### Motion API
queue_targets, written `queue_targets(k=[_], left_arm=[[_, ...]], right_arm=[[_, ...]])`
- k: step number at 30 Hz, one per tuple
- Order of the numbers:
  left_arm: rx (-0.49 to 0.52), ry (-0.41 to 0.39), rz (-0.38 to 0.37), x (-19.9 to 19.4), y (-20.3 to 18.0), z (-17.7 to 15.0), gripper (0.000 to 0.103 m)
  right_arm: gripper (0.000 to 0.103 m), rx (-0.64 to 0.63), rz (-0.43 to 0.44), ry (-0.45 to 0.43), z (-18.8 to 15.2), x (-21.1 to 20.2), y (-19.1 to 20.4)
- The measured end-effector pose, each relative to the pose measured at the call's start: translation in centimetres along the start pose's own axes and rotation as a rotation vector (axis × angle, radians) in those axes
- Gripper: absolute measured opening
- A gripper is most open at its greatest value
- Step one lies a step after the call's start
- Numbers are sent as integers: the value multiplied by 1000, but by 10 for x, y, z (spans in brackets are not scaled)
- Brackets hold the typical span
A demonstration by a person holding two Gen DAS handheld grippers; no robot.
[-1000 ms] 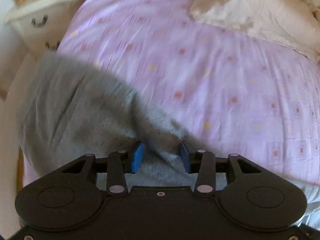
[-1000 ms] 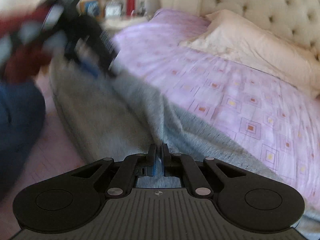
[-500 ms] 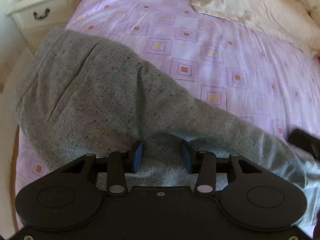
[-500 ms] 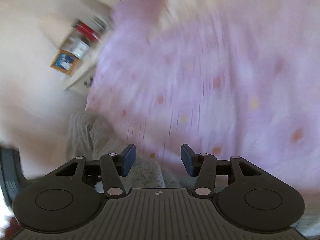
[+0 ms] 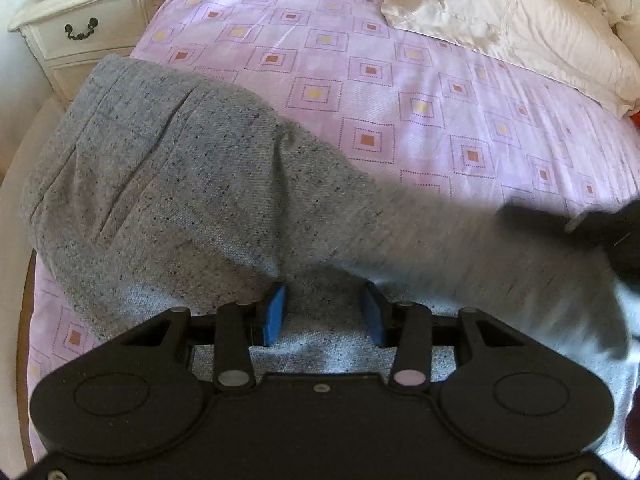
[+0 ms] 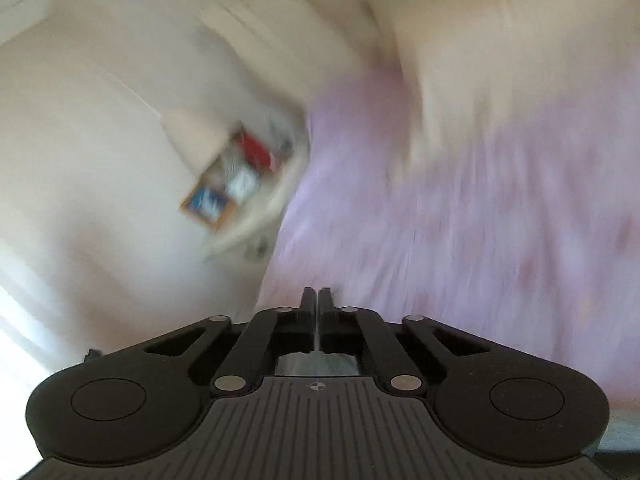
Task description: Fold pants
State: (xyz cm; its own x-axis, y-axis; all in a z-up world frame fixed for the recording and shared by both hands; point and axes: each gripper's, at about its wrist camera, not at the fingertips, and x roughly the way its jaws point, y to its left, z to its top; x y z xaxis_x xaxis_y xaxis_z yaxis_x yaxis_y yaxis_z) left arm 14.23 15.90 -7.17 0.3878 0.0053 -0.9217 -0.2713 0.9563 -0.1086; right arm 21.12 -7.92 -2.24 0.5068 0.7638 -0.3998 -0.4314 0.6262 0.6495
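Note:
Grey speckled pants (image 5: 192, 184) lie on the purple patterned bed sheet (image 5: 400, 92), waistband at the left edge and the legs running right. My left gripper (image 5: 322, 312) is open, its blue pads (image 5: 274, 312) standing apart just above the grey cloth near the front. The right gripper shows in the left wrist view as a dark blur (image 5: 592, 228) over the leg at the right. In the blurred right wrist view my right gripper (image 6: 316, 300) is shut; a sliver of pale cloth shows behind the fingers, but I cannot tell if it is held.
A cream pillow (image 5: 512, 28) lies at the head of the bed. A white nightstand (image 5: 80, 28) with a picture frame stands at the left of the bed; it also shows blurred in the right wrist view (image 6: 224, 196).
The left gripper stayed open and settled over the pants. The right gripper opened half a second ago, has shut again and swings fast, tilting up from the bed.

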Motion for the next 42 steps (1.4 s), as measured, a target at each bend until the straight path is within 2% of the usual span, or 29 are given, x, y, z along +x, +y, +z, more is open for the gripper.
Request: queue_targets(k=[1,3,5,7,9,11,12,13,16,19,22,23,25,26,28,30,31,33,35,37,39,40,42], left_arm=[[-4,0,-4,1,1,0,52],[-8,1,-7,1,2,1,52],[-6,2,-7,0,2,1,52],[-6,1,-7,1,2,1,52],[-12,-1,-10,0,2,1,52],[-18,-3,-13,0,2,1,52],[-17,-3,-13,0,2,1,52],[-16,-4,-13,1,1,1,53],[-8,-6,-11,0,0,0,53],[-12,-6,-15,1,0,1,53],[-19,-6,-22,1,1,1,53],[-21,-5,-25,1,2,1,53],[-24,-4,-32,0,3,2,53],[-26,-4,-36,-1,4,2,53],[-33,-4,-47,-3,6,2,52],[-43,-20,-75,-12,11,5,52],[-42,-31,-86,-18,13,7,52],[-41,-102,-84,-36,21,11,52],[-61,-195,-34,-50,34,17,53],[-104,-225,36,-47,54,26,53],[-143,-126,92,-26,74,33,53],[-166,-55,105,-12,86,34,59],[-198,-42,45,-8,103,33,59]], right_arm=[[1,-67,-63,-21,1,-1,4],[4,-126,-171,29,2,10,1],[4,-126,-191,69,3,16,-3],[7,-97,-161,86,6,20,0],[34,-56,-130,110,13,27,3],[41,-30,-97,117,16,38,6],[41,-23,-82,129,17,36,7],[41,-15,-72,160,21,51,5],[41,-61,-86,266,19,78,13],[41,-115,-127,391,8,100,17],[41,-86,-173,469,-1,114,13],[39,-76,-178,471,-2,113,14],[20,-99,-166,413,-2,105,18],[11,-150,-180,373,0,101,24],[10,-325,-196,251,2,85,41],[10,-397,-207,194,4,81,45],[10,-407,-223,198,4,85,42],[10,-429,-254,220,2,99,35],[10,-434,-280,255,-4,114,25],[10,-430,-300,275,-13,124,14],[13,-430,-311,255,-16,132,6],[12,-429,-321,225,-15,135,4],[8,-395,-382,187,-6,141,0]])
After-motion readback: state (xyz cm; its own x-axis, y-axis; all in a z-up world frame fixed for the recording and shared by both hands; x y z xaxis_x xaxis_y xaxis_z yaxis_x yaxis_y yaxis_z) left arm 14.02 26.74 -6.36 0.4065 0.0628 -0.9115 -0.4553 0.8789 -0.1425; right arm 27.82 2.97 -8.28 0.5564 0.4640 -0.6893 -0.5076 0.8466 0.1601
